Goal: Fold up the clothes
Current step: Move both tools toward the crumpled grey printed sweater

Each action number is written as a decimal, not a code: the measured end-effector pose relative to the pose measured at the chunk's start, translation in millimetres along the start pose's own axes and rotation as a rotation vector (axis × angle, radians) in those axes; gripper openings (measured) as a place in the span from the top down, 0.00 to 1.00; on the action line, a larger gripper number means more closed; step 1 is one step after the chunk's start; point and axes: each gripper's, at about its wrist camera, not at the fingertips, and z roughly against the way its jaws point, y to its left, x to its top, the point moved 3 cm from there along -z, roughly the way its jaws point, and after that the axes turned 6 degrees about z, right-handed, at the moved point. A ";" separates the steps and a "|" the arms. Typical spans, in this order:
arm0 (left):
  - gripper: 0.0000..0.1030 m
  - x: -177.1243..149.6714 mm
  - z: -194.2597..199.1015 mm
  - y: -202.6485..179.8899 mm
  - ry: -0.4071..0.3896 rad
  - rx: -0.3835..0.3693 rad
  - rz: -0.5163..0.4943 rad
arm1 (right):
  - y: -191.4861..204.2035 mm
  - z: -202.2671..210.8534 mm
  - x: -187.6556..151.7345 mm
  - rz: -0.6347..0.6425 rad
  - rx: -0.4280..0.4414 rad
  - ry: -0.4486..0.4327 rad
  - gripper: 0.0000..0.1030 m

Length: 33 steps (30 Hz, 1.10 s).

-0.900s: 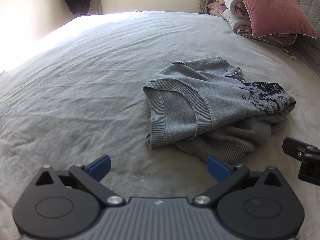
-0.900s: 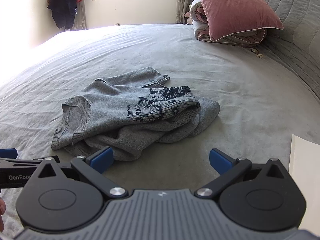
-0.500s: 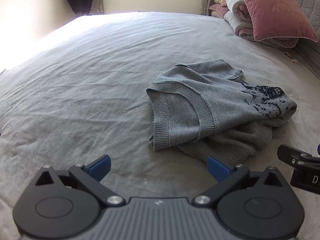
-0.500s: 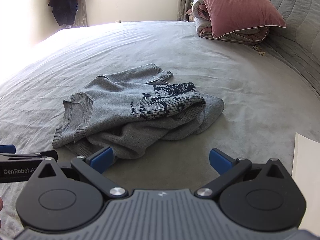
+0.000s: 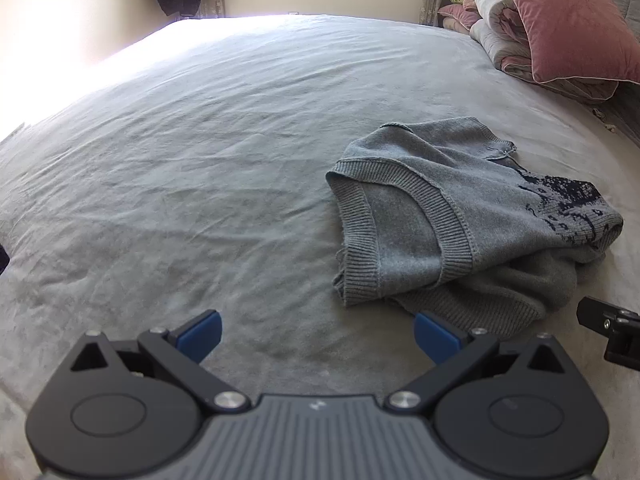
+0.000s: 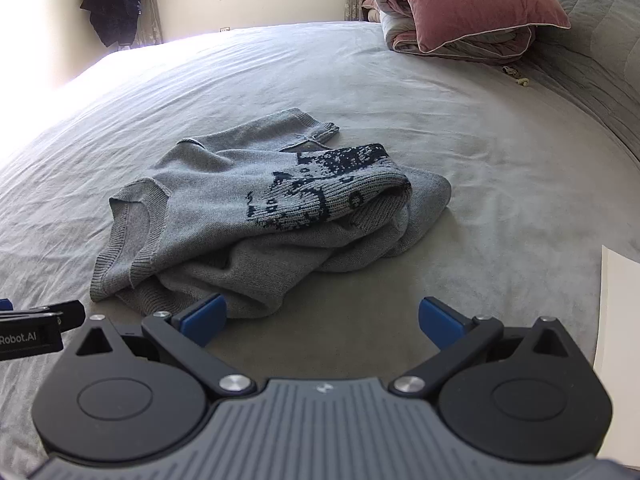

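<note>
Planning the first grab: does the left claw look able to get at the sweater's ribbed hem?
Probably yes: the left claw is open, and only bare bedsheet lies before the ribbed hem of the grey sweater.

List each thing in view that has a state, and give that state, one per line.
grey sweater: crumpled in a heap on the bed, not folded, not held.
left gripper: open, empty, short of the sweater.
right gripper: open, empty, its left fingertip at the sweater's near edge.
bed sheet: spread out, wrinkled.
pink pillow: lying on a folded duvet.
folded duvet: bundled at the head of the bed.
</note>
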 end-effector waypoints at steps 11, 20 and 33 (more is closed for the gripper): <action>0.00 0.5 -8.0 16.3 0.027 0.005 0.004 | -7.9 -21.8 0.6 -0.019 0.004 0.063 0.00; 0.00 -4.5 -32.6 11.7 0.094 0.024 0.006 | -21.1 -40.9 -7.7 -0.070 0.013 0.155 0.00; 0.00 -25.7 -48.0 10.9 0.086 -0.023 -0.055 | -22.7 -52.0 -25.1 -0.007 0.013 0.159 0.00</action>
